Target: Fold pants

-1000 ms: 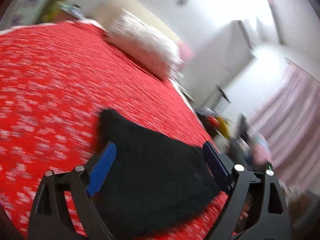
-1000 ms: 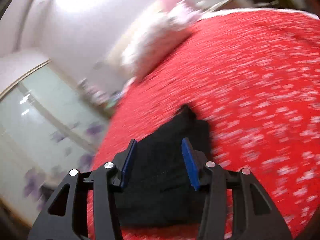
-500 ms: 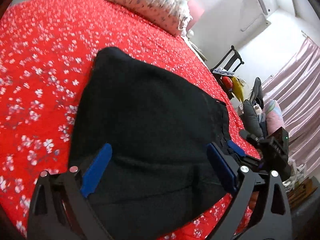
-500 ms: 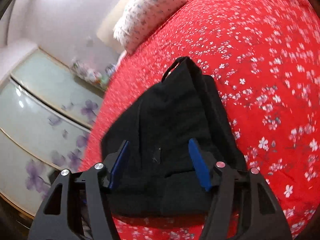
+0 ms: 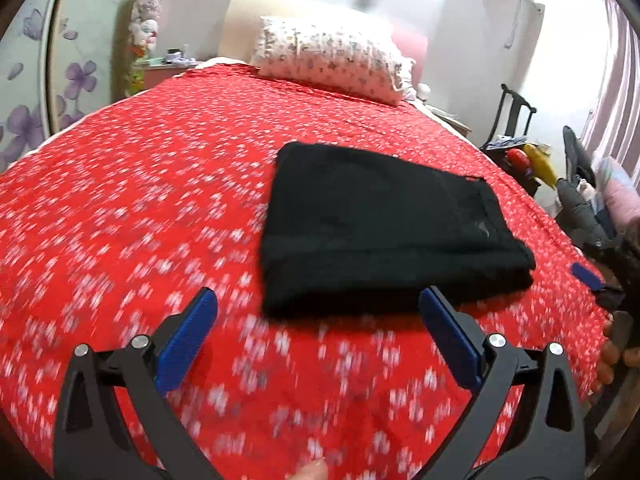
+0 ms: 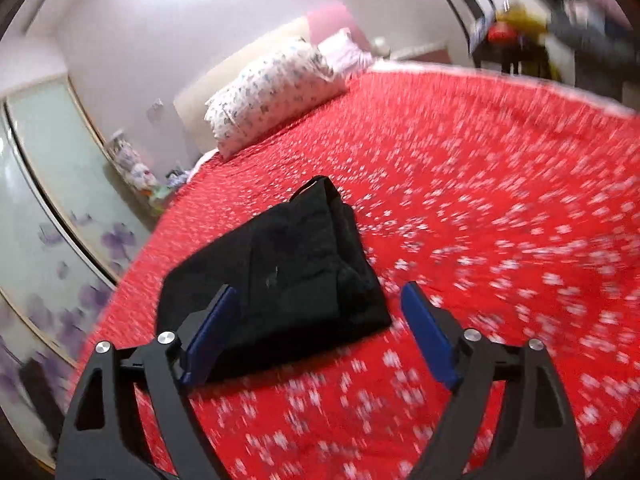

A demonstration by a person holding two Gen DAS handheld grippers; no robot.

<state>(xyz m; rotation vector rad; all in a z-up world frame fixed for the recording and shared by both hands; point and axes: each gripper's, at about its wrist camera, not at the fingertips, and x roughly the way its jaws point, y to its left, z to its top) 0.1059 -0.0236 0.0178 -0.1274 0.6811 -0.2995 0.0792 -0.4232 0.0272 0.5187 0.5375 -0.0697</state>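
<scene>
Both pairs of jaws stand wide apart with nothing between the blue pads. The left gripper (image 5: pixel 318 334) hangs above the red floral bedspread (image 5: pixel 132 208), just short of the near edge of the black pants (image 5: pixel 380 232), and does not touch them. The right gripper (image 6: pixel 320 328) is also spread and empty; in its own view its left finger overlaps the near corner of the pants (image 6: pixel 288 272), but whether it touches the cloth cannot be told. In the left wrist view, the tip of the right gripper (image 5: pixel 588 276) shows at the right edge, beside the bundle and apart from it.

The pants lie folded into a compact rectangular stack, several layers thick at the near edge, flat on the bedspread toward the right half of the bed. A small loop sticks up at the far end of the bundle in the right wrist view.

A white patterned pillow (image 5: pixel 332 60) rests at the head of the bed against a pale headboard (image 5: pixel 272 12), well apart from the pants. A black chair (image 5: pixel 512 120) stands past the bed's right side with yellow and red items on it; they are too blurred to name. No container shows clearly in either view.
</scene>
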